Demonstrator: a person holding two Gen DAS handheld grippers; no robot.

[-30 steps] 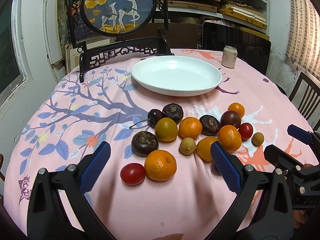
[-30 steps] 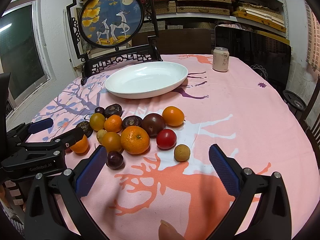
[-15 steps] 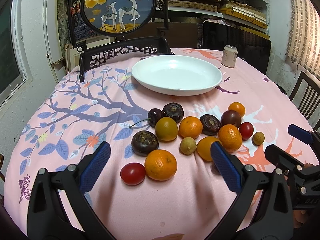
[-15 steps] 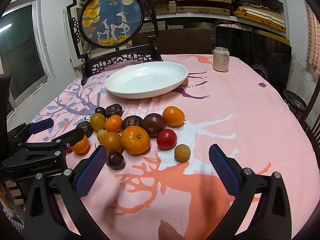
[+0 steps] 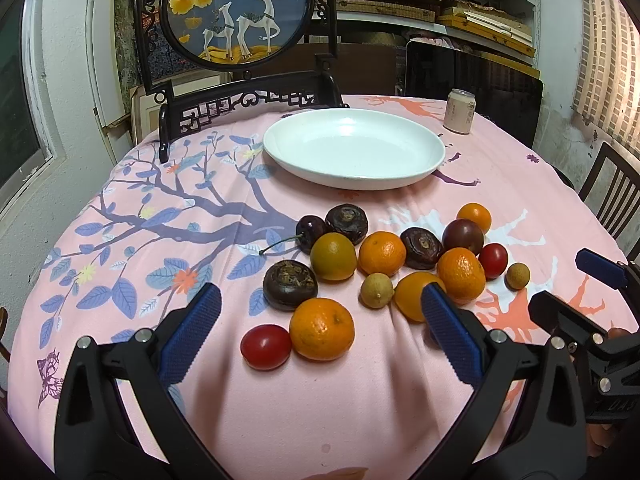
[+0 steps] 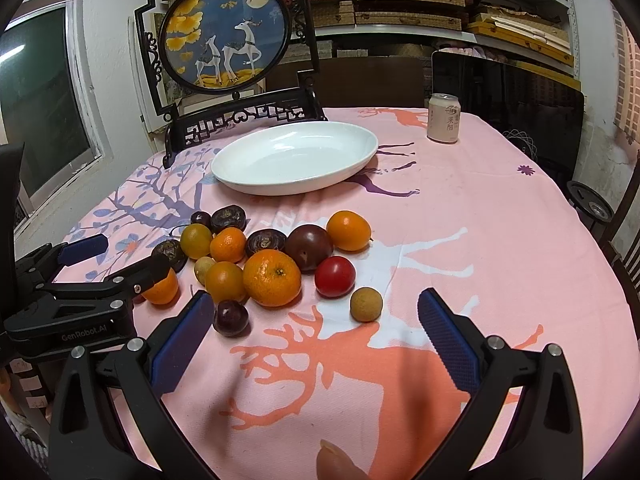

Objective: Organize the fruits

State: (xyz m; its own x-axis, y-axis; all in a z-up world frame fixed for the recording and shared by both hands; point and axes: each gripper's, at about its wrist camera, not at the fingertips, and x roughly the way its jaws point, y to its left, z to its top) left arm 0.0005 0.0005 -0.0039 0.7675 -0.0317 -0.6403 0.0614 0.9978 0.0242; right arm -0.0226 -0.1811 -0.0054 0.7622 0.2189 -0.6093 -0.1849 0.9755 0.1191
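Several small fruits lie in a cluster on the pink tablecloth: oranges point(image 5: 322, 329) point(image 6: 272, 277), red tomatoes point(image 5: 266, 347) point(image 6: 335, 276), dark water chestnuts point(image 5: 290, 285), a cherry point(image 5: 310, 227), a plum point(image 6: 309, 247) and tan longans point(image 6: 366, 304). An empty white plate point(image 5: 354, 151) point(image 6: 296, 160) sits behind them. My left gripper point(image 5: 320, 320) is open, just in front of the nearest orange and tomato. My right gripper point(image 6: 312, 320) is open, low in front of the longan and a dark cherry point(image 6: 231, 317). Neither holds anything.
A drink can point(image 5: 460, 111) point(image 6: 444, 118) stands at the back right. A dark carved stand with a round deer picture point(image 5: 240, 12) point(image 6: 228, 36) is at the table's far edge. Chairs stand at the right point(image 5: 612, 196).
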